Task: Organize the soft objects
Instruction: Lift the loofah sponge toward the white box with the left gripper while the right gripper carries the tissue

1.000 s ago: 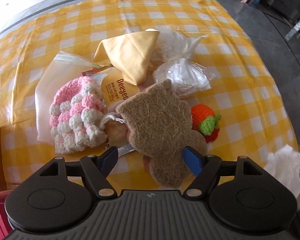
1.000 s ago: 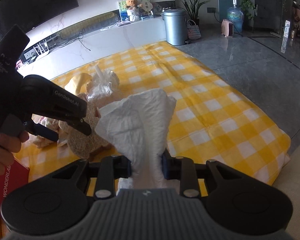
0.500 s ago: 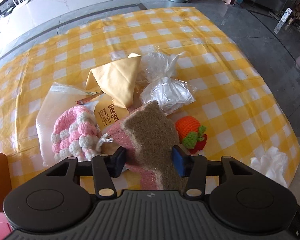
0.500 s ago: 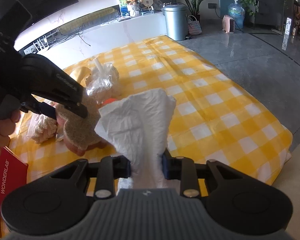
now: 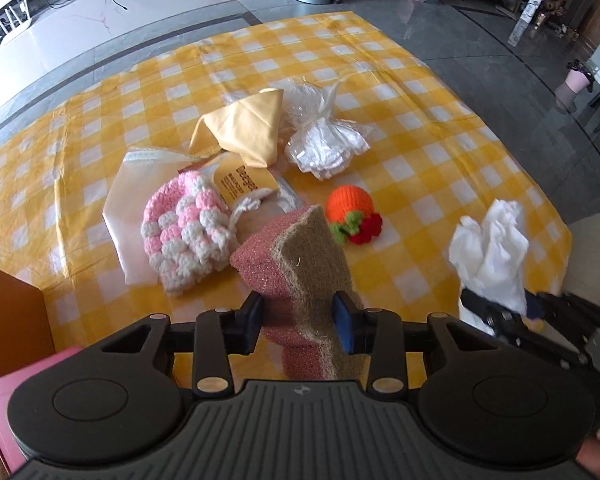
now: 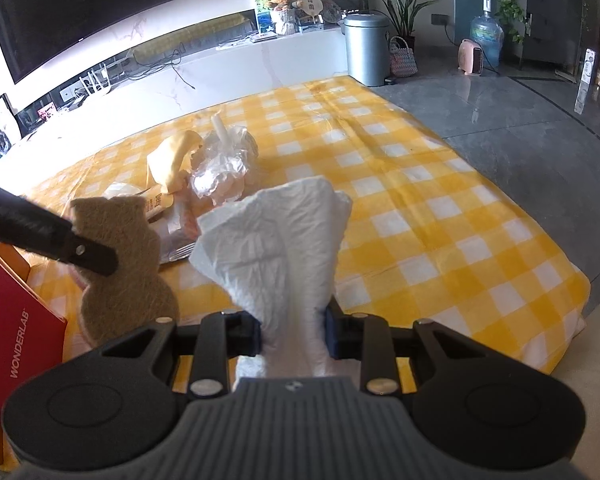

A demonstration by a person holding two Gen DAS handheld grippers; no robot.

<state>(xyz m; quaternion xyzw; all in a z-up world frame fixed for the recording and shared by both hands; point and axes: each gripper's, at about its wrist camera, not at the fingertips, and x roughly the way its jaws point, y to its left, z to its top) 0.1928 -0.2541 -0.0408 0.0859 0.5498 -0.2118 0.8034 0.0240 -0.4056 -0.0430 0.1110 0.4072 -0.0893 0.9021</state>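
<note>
A: So, left gripper [image 5: 298, 318]: jaws closing, pads pressing both faces of the sponge [image 5: 300, 256], pink foam one side, brown scrub fibre the other. Sponge is lifted clear of the cloth, standing up between the fingers.

B: Right gripper [image 6: 294, 330]?

A: Clamped on the white tissue [image 6: 276, 236], which fans upward from between the pads. From the left wrist view it sits off to the right, near the cloth's edge.

B: Surface?

A: Yellow-and-white checked tablecloth [image 5: 440, 152]. Just beyond the sponge: pink-and-white crochet piece [image 5: 184, 232] lying on a translucent bag [image 5: 120, 204]; orange knitted fruit [image 5: 350, 212] to its right. Farther out, a folded yellow cloth [image 5: 246, 132] touching a crumpled clear plastic bag [image 5: 324, 144].

B: Room?

A: Grey tiled floor, a metal bin [image 6: 366, 50], a white bench, a dark screen on the wall. Red box [image 6: 16, 332] at near left.
</note>
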